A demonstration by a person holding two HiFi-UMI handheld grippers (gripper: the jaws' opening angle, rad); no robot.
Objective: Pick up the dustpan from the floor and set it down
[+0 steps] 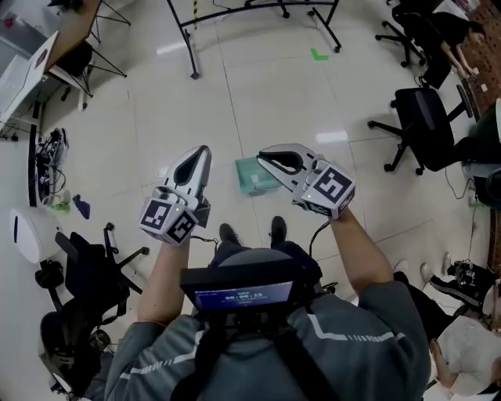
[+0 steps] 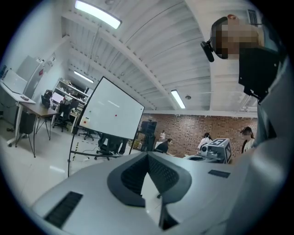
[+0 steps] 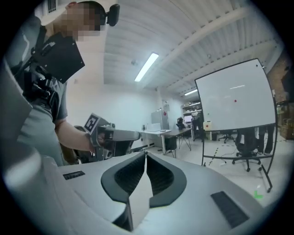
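Observation:
The pale green dustpan (image 1: 252,175) lies on the light tiled floor in the head view, just ahead of the person's shoes (image 1: 228,233). Both grippers are held up level, well above it, one on each side. My left gripper (image 1: 205,149) is shut, its tips touching, with nothing between them (image 2: 148,154). My right gripper (image 1: 261,155) is shut too and empty (image 3: 145,154), and its body covers the dustpan's right edge. Neither gripper view shows the dustpan. Each gripper view shows the other gripper: the right one (image 2: 216,149) and the left one (image 3: 104,133).
A whiteboard stand (image 1: 258,9) stands ahead across the floor. Black office chairs (image 1: 423,125) are at the right and another (image 1: 86,274) at the lower left. A desk (image 1: 31,70) is at the upper left. A green tape mark (image 1: 318,54) is on the tiles.

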